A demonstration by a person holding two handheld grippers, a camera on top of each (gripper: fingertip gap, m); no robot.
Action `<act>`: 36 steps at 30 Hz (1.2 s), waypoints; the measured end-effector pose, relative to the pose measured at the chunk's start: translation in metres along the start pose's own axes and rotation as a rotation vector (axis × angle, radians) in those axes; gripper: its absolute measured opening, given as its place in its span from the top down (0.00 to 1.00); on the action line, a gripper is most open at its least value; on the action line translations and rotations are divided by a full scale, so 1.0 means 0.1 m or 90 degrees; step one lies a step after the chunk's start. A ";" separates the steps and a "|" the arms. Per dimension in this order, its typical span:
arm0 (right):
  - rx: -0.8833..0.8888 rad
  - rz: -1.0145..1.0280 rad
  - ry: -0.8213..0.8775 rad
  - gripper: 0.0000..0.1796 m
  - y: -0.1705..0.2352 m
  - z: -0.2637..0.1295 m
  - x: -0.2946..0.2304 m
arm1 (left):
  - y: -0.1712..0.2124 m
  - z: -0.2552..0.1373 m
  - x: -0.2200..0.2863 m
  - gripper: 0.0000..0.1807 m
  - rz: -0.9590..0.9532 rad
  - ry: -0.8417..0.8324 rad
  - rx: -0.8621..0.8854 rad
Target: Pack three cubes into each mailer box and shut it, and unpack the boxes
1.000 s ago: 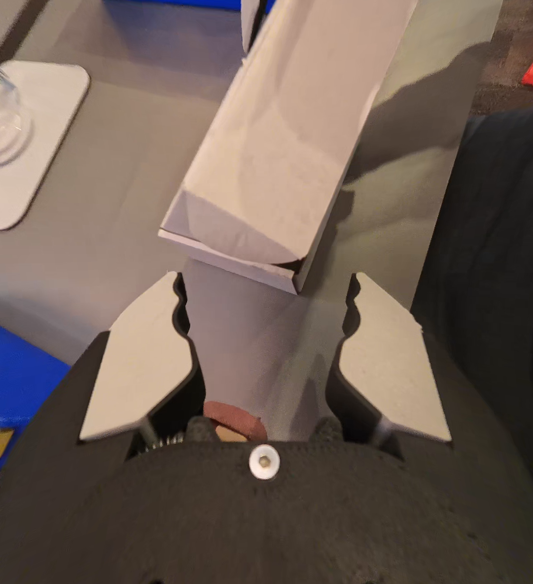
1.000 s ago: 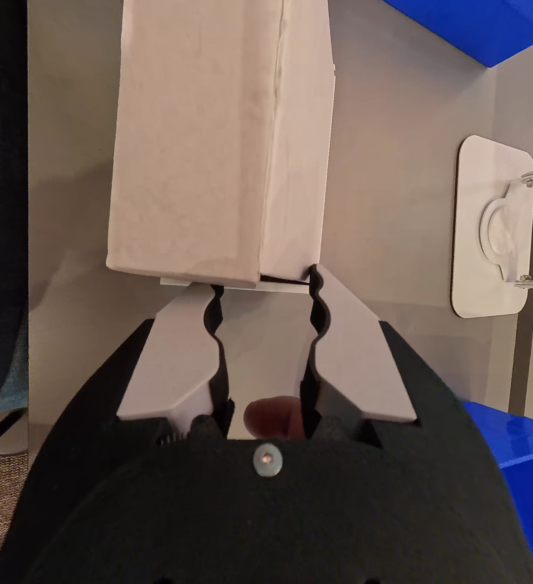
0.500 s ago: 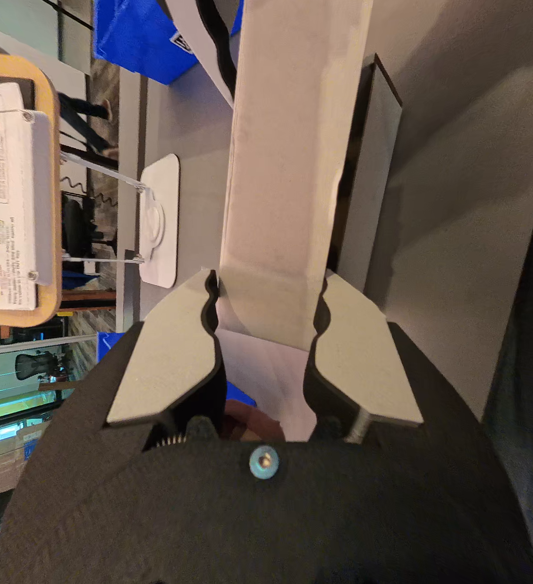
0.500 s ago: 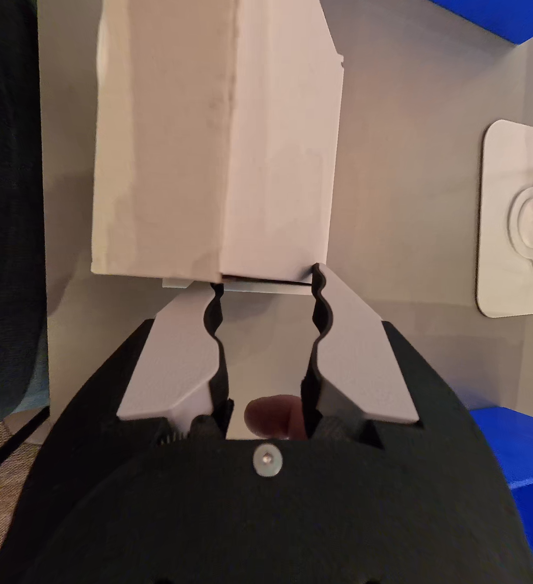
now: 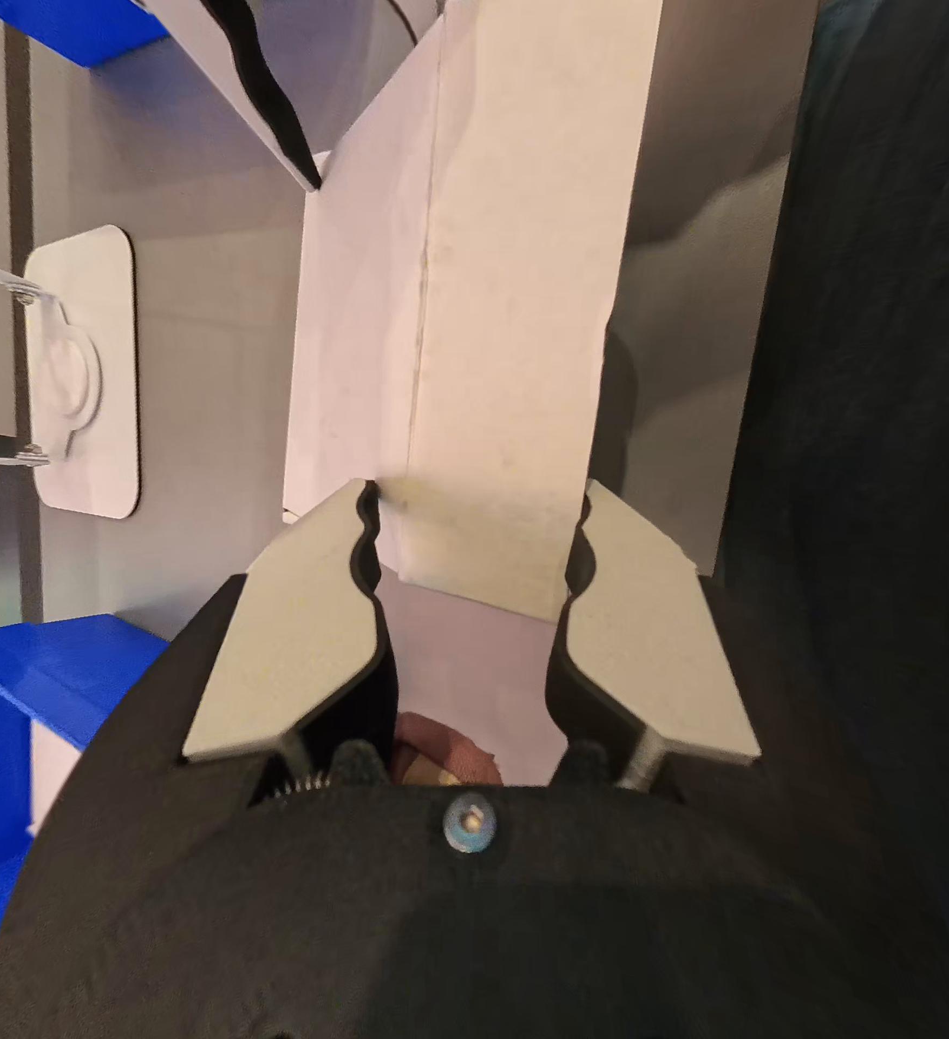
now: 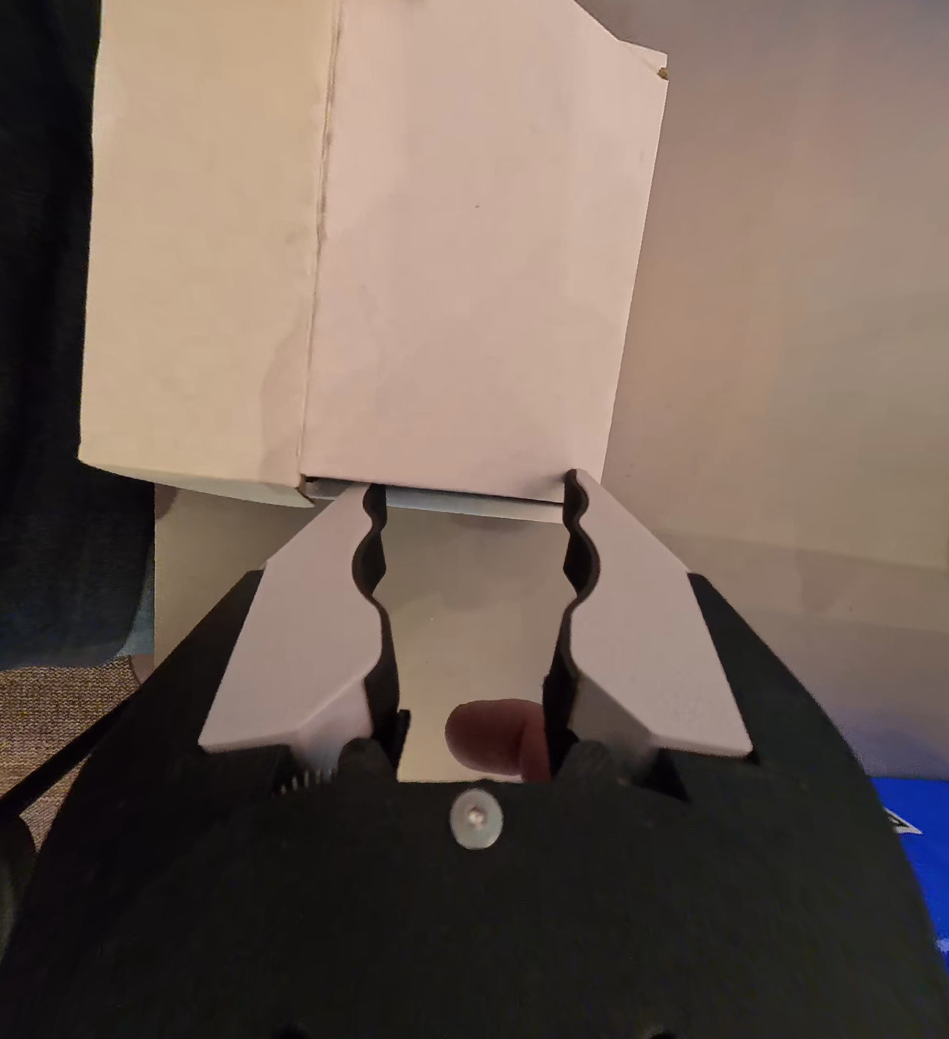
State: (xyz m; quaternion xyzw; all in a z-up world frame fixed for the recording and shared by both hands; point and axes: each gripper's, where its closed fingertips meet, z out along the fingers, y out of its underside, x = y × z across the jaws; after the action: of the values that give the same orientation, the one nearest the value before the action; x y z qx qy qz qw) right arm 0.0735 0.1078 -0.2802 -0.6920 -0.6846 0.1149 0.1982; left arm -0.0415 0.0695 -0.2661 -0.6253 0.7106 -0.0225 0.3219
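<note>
Left wrist view: compared with half a second before, the white mailer box (image 5: 511, 315) now fills more of the frame, showing two faces. Blue bin (image 5: 16, 708) at lower left, white pad (image 5: 95, 371) beside it on the grey table (image 5: 207, 393). The left gripper (image 5: 475, 495) is level, its fingers (image 5: 297, 607) apart astride the box's near end; contact cannot be told. Right wrist view: the box (image 6: 404, 253) appears closer than before. The right gripper (image 6: 472, 483) points at its lower edge, fingers (image 6: 646, 613) parted, tips at the rim.
</note>
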 end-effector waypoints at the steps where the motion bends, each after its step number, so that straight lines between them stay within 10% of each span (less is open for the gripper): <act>1: 0.001 0.001 0.005 0.65 0.01 -0.01 0.01 | 0.00 0.00 0.00 0.64 -0.010 0.007 0.005; 23: -0.017 0.052 0.082 0.78 -0.06 0.02 0.16 | 0.11 0.28 0.08 0.67 -0.005 -0.025 -0.019; 36: -0.006 0.058 0.094 0.82 -0.08 0.03 0.14 | 0.21 -0.17 -0.07 0.68 -0.262 0.047 0.122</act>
State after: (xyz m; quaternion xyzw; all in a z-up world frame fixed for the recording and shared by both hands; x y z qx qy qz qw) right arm 0.0660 0.1219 -0.2779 -0.7301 -0.6361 0.0692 0.2399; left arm -0.0674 0.0746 -0.2587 -0.7224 0.5739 -0.1777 0.3424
